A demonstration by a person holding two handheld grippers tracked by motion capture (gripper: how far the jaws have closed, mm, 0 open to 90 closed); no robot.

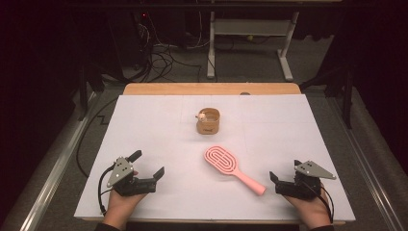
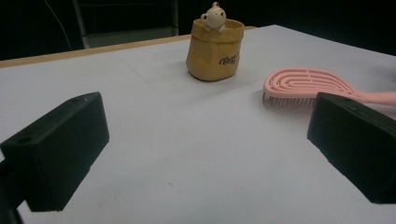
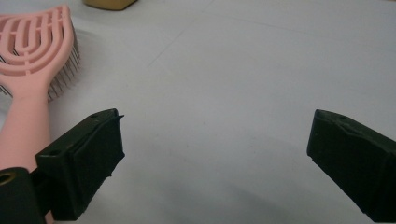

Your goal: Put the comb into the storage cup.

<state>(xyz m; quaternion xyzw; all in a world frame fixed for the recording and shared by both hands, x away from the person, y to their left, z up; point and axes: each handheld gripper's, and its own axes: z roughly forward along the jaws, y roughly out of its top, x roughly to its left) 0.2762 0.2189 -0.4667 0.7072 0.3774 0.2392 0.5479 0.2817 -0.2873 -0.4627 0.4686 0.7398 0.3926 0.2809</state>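
Claws apart, brush between

Left claw (image 1: 147,162) rests on the white surface (image 1: 159,125), jaws wide with nothing in them. Hairbrush (image 1: 227,165) lies flat in the middle, a brown bag (image 1: 208,121) beyond it. Right claw (image 1: 284,172) sits just beside the brush handle, also wide and holding nothing.

The white surface (image 1: 159,125) is lit from above, the room behind is dark, and close black jaws look blurry.

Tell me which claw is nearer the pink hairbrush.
Right. The right claw sits open just beside the pink hairbrush at its handle tip; the left claw is open, farther off across bare table.
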